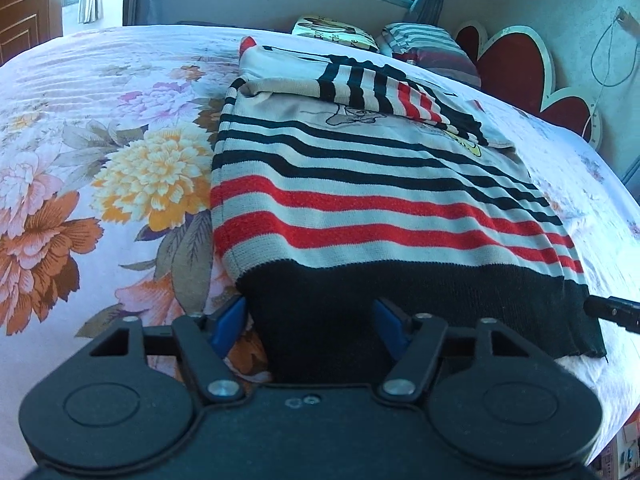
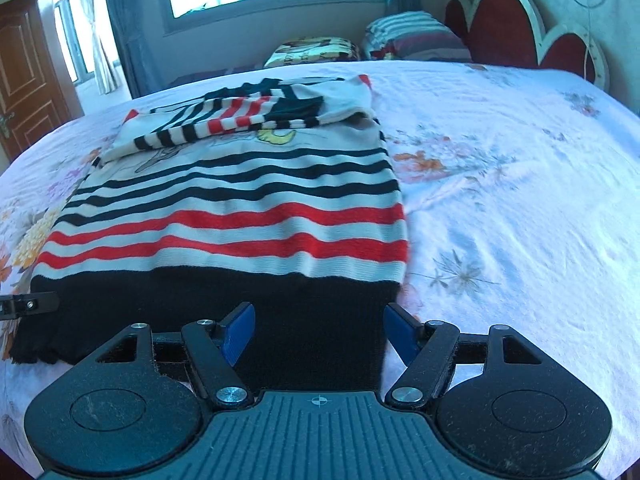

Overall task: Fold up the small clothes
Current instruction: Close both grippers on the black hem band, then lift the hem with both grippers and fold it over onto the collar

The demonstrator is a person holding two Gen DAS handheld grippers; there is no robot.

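A small striped knit sweater (image 1: 360, 184) lies flat on the bed, cream with black and red stripes and a wide black hem; it also shows in the right wrist view (image 2: 240, 208). Its sleeves are folded across the chest at the far end. My left gripper (image 1: 310, 320) is open, its blue pads on either side of the hem's left corner. My right gripper (image 2: 320, 330) is open, its blue pads straddling the hem's right corner. The right gripper's tip (image 1: 612, 312) shows at the left view's right edge; the left gripper's tip (image 2: 28, 304) shows at the right view's left edge.
The bed has a floral sheet (image 1: 100, 160), paler on the right (image 2: 520, 200). Pillows (image 2: 412, 36) and a printed cushion (image 2: 316, 50) lie at the far end by a red scalloped headboard (image 2: 520, 32). A window and a wooden door (image 2: 20, 92) are behind.
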